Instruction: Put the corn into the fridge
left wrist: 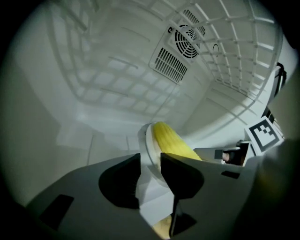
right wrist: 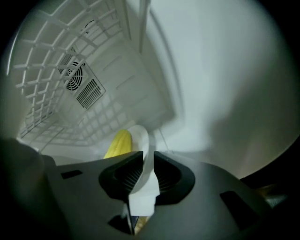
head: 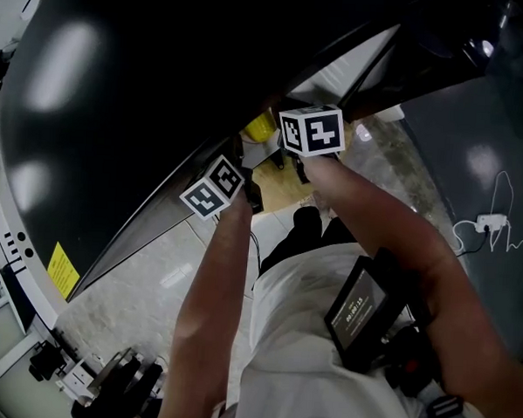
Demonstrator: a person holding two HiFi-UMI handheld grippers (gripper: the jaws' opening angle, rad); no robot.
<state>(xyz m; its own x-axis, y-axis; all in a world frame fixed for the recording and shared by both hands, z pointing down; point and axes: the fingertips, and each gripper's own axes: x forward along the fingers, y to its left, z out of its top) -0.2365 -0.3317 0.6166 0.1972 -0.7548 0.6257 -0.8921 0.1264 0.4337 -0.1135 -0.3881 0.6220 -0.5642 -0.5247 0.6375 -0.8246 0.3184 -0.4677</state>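
Observation:
A yellow corn cob lies on a white plate inside the white fridge. My left gripper is open, with the plate's rim standing between its jaws. My right gripper is shut on the opposite rim of the plate, and the corn shows just beyond it. In the head view only the left marker cube and the right marker cube show; the jaws are hidden inside the fridge opening.
A white wire shelf hangs above the plate, and a round fan vent sits in the back wall. The fridge's dark outer surface fills the upper head view. A white cable and plug lie on the floor at right.

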